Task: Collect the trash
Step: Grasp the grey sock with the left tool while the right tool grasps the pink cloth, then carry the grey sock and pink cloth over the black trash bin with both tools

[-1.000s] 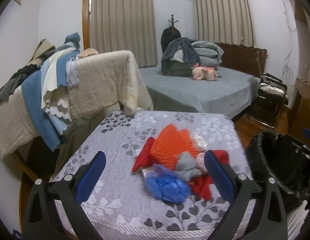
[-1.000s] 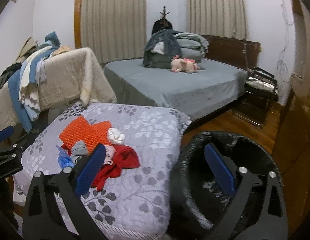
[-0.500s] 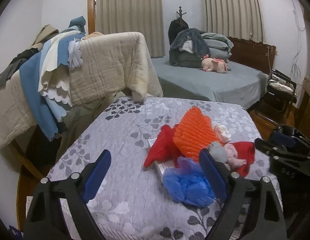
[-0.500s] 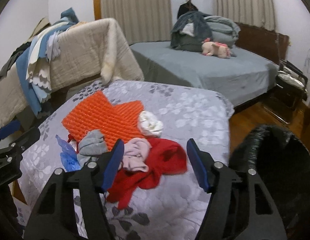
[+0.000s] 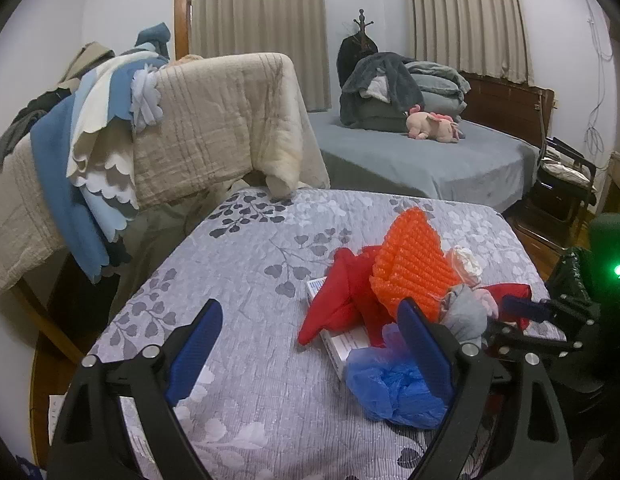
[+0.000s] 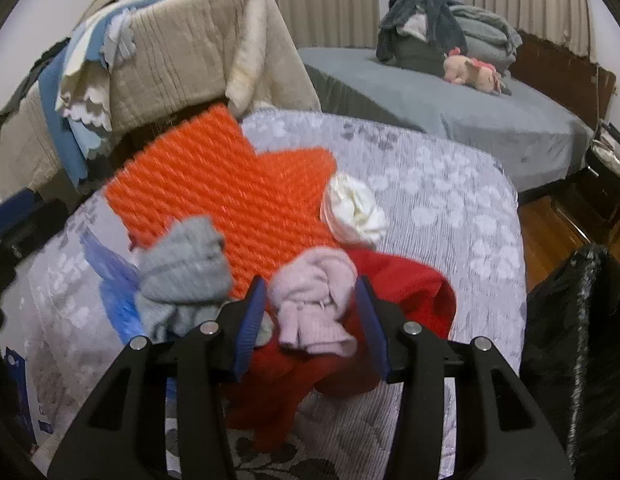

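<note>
A pile of litter lies on the grey leaf-print quilt (image 5: 237, 248): an orange ribbed mat (image 6: 229, 184), a red cloth (image 6: 406, 284), a grey sock (image 6: 185, 264), a pink sock (image 6: 314, 300), a white crumpled wad (image 6: 354, 208) and a blue plastic bag (image 5: 390, 388). My right gripper (image 6: 310, 316) is low over the pile. Its jaws are closing with the pink sock between the pads, barely apart from them. My left gripper (image 5: 307, 308) stands open over the quilt, its right finger beside the blue bag, nothing between its fingers.
A bin lined with a black bag (image 6: 582, 320) stands right of the quilt. A blanket-draped rail (image 5: 213, 120) rises behind on the left. A grey bed (image 5: 422, 160) with folded bedding and a pink plush lies behind. A white box (image 5: 342, 344) lies under the red cloth.
My right gripper swung left from above the black bin and sank onto the pile, its jaws narrowing around the pink sock. My left gripper came lower and closer to the quilt.
</note>
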`<state>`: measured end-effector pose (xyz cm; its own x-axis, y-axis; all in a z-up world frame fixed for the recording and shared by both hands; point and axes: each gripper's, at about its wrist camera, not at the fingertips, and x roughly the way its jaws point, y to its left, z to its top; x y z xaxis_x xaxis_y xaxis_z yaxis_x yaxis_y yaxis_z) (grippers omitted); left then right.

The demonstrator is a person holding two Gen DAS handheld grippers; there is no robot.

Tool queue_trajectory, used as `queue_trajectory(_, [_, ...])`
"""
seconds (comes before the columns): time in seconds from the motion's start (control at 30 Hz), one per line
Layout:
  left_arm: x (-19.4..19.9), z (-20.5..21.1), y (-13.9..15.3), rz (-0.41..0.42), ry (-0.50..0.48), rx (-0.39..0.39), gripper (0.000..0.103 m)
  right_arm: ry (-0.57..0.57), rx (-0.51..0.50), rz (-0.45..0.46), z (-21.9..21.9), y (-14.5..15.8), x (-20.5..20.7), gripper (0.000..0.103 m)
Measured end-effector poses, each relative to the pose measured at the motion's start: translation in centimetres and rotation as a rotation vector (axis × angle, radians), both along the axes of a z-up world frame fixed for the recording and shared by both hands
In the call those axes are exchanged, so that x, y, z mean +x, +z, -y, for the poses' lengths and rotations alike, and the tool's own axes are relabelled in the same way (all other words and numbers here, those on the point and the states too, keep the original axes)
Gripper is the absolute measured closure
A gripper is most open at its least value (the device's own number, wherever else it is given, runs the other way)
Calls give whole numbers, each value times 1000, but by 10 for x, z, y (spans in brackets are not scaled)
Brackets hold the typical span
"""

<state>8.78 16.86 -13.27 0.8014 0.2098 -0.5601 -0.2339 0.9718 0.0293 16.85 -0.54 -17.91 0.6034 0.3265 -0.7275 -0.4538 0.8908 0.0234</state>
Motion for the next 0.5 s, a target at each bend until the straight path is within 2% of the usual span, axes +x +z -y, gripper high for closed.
queue_trajectory(0.17, [2,2,-3,-7,-13,-10,16,-5,-10,-25,1,-13,4,58])
queue_trajectory(0.23, [3,4,-5,-11,-21,-13,16,3,-6,-33,0,-14,4,61])
queue_trajectory(0.37, [2,8,-5,-11,-36,-12,16,12,29,-46,6,-9,3,65])
queue_trajectory(0.5, [0,12,-2,-7,-42,-10,16,15,62,-13,13,8,-4,65])
